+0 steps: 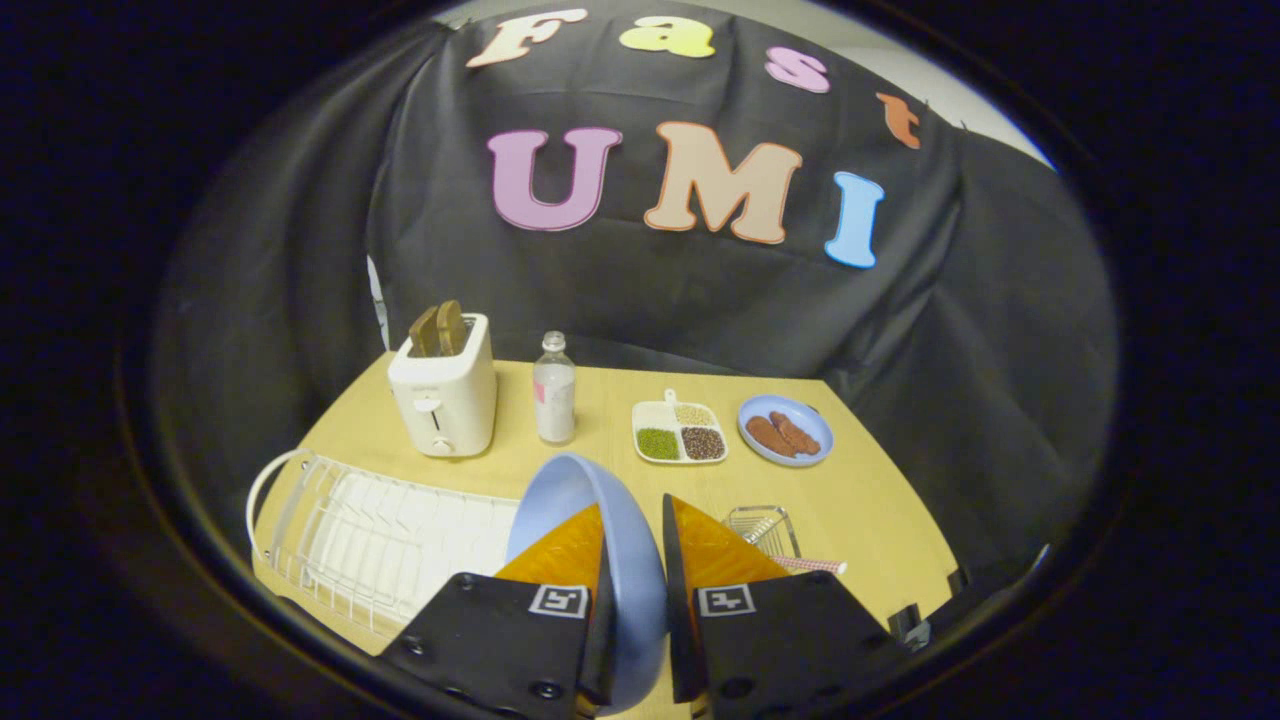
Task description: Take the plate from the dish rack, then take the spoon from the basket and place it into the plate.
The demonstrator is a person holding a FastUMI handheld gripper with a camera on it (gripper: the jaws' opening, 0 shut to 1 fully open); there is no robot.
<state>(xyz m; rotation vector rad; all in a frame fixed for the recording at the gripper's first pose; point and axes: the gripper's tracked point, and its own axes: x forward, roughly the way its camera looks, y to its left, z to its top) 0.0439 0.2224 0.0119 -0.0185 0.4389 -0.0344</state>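
My gripper (632, 520) is shut on a light blue plate (570, 495), which stands on edge between the two fingers, lifted above the table. The white wire dish rack (380, 540) lies just left of the fingers with nothing standing in it. To the right of the fingers sits a small wire basket (762, 528). A spoon with a red-and-white patterned handle (812, 566) pokes out of the basket toward the right; its bowl is hidden behind my right finger.
A white toaster (443, 395) with two slices of toast and a clear bottle (554, 390) stand at the back of the wooden table (880, 510). A divided white tray of beans (679, 432) and a blue plate of sausages (786, 430) lie beyond the basket.
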